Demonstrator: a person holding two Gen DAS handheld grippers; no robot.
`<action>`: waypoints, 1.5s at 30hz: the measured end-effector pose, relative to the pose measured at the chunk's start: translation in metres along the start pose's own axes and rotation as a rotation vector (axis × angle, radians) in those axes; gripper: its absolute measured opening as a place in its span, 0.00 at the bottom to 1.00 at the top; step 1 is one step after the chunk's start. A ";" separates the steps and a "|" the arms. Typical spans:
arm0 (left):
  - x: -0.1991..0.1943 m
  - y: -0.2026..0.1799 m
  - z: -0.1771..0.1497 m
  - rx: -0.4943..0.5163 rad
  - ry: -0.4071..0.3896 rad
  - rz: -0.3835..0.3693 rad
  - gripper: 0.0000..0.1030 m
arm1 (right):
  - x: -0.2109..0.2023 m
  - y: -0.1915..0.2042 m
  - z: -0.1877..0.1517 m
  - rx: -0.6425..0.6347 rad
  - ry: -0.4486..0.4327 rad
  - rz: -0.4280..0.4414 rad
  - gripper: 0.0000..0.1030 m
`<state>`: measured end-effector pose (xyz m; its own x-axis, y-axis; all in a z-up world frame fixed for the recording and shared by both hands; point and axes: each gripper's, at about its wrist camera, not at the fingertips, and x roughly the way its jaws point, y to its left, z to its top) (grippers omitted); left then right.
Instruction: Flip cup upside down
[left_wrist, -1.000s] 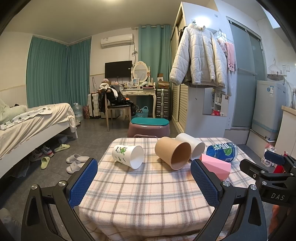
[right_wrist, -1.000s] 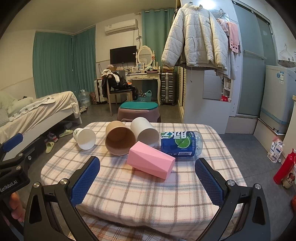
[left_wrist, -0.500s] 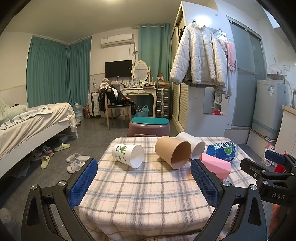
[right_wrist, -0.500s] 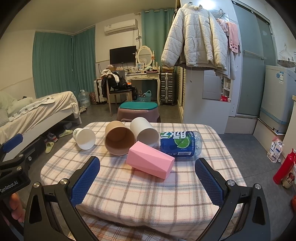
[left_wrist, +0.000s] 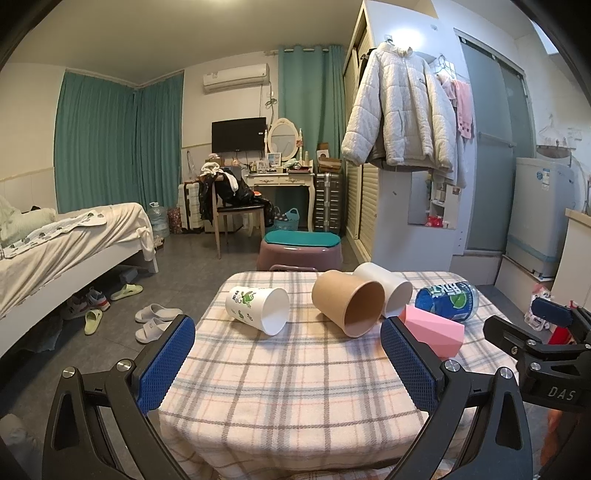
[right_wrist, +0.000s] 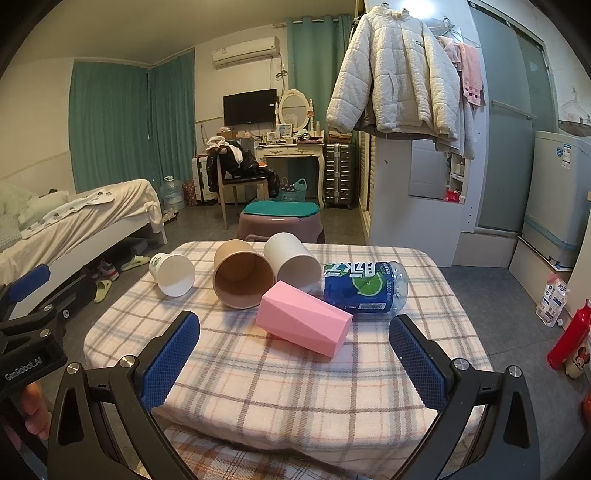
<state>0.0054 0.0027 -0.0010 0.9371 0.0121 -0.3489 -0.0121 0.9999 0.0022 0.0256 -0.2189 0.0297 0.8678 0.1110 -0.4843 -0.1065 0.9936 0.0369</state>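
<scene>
Several cups lie on their sides on a plaid-covered table (left_wrist: 295, 387). A white paper cup with green print (left_wrist: 257, 309) (right_wrist: 172, 274) lies at the left. A brown paper cup (left_wrist: 348, 306) (right_wrist: 242, 278) and a plain white cup (left_wrist: 386, 288) (right_wrist: 293, 265) lie in the middle. A pink faceted cup (left_wrist: 436, 334) (right_wrist: 303, 322) lies in front of them. My left gripper (left_wrist: 288, 363) is open and empty over the near table edge. My right gripper (right_wrist: 295, 363) is open and empty, short of the pink cup.
A blue-labelled plastic bottle (left_wrist: 448, 300) (right_wrist: 364, 286) lies on the table behind the pink cup. A purple stool with a teal cushion (left_wrist: 301, 249) stands beyond the table. A bed (left_wrist: 66, 243) is at the left, a wardrobe with a hanging jacket (left_wrist: 399, 122) at the right.
Both grippers have crept slightly toward the table. Both stay open, and the cups have not moved.
</scene>
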 end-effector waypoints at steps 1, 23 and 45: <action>0.001 0.000 0.001 -0.002 0.003 0.002 1.00 | 0.000 0.000 0.002 -0.002 0.001 0.001 1.00; 0.119 0.010 0.052 -0.035 0.128 0.110 1.00 | 0.162 -0.033 0.109 -0.117 0.319 0.137 1.00; 0.196 0.003 0.034 -0.009 0.239 0.107 1.00 | 0.319 -0.016 0.089 -0.100 0.681 0.237 0.89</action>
<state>0.2009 0.0083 -0.0374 0.8215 0.1157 -0.5584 -0.1104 0.9929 0.0433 0.3470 -0.1976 -0.0478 0.3249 0.2542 -0.9110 -0.3260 0.9343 0.1444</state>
